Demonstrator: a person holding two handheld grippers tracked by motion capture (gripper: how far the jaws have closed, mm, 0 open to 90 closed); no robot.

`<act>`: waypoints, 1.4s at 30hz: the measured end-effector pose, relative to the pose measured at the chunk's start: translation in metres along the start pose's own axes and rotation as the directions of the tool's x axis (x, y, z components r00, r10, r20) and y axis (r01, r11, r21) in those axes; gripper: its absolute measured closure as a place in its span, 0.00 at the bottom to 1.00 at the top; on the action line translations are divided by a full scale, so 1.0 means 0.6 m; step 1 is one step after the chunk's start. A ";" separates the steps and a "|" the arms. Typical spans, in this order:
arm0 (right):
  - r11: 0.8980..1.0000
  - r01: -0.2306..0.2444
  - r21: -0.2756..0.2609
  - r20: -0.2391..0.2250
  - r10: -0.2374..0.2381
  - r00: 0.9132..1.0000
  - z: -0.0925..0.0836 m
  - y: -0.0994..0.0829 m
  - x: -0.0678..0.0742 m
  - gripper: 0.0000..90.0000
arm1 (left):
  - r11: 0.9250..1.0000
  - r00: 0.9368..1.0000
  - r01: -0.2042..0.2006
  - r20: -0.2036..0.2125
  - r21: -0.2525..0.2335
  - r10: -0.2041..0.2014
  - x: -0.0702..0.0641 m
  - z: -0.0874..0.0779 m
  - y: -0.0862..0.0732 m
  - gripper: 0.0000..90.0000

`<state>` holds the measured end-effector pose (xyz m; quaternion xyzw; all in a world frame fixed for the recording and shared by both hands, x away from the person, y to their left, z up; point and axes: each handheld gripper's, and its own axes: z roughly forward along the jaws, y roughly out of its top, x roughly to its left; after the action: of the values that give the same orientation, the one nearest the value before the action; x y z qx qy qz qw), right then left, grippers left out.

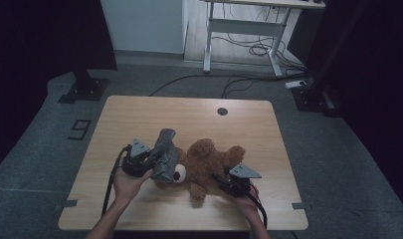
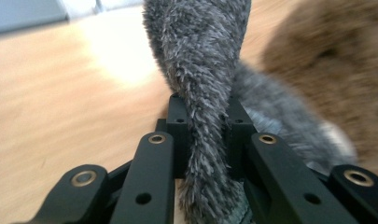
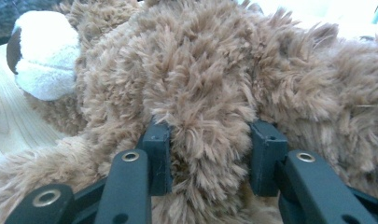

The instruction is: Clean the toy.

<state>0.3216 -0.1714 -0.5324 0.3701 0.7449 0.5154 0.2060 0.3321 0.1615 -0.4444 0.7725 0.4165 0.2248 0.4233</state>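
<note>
From the high view, one brown teddy bear (image 1: 209, 164) lies on the table (image 1: 139, 119), one grey plush cloth (image 1: 165, 154) over its head. In the left gripper view, the left tongs (image 2: 205, 121) clamp this cloth. In the right gripper view, the right tongs (image 3: 210, 140) clamp the bear's fur (white muzzle nearby).

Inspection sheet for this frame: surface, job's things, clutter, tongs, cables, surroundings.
Surface: light wooden table, round grommet hole near far edge.
Job's things: brown teddy bear lying mid-table; grey furry garment against its head.
Clutter: nothing seen.
Tongs: left tongs shut on the grey garment; right tongs shut on the bear's fur.
Cables: black cable trails from left tongs; loose cables on floor beyond.
Surroundings: white desk frame, dark curtains, grey floor.
</note>
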 end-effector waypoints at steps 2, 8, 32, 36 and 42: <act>1.000 0.000 0.000 0.000 0.000 1.000 0.000 0.000 0.000 0.65 | 0.999 0.999 -0.030 0.042 -0.025 0.031 -0.026 -0.003 0.014 0.85; 1.000 -0.003 -0.002 0.000 0.003 1.000 0.000 -0.001 0.000 0.65 | 0.998 0.970 -0.034 0.240 -0.053 0.046 -0.105 0.012 0.057 0.85; 1.000 0.020 -0.008 0.024 -0.019 1.000 -0.001 -0.004 0.008 0.65 | 0.981 0.962 -0.145 0.250 0.132 0.109 -0.217 0.195 0.123 0.85; 1.000 0.019 -0.012 0.027 -0.019 0.999 -0.001 -0.004 0.009 0.65 | 0.985 0.967 -0.127 0.238 0.121 0.096 -0.196 0.177 0.119 0.85; 1.000 0.013 -0.014 0.025 -0.013 1.000 -0.001 -0.004 0.007 0.65 | 0.985 0.983 -0.116 0.160 0.129 0.095 -0.148 0.153 0.109 0.85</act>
<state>0.3175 -0.1689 -0.5341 0.3703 0.7412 0.5144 0.2212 0.3768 0.0253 -0.4383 0.8360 0.3556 0.1580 0.3870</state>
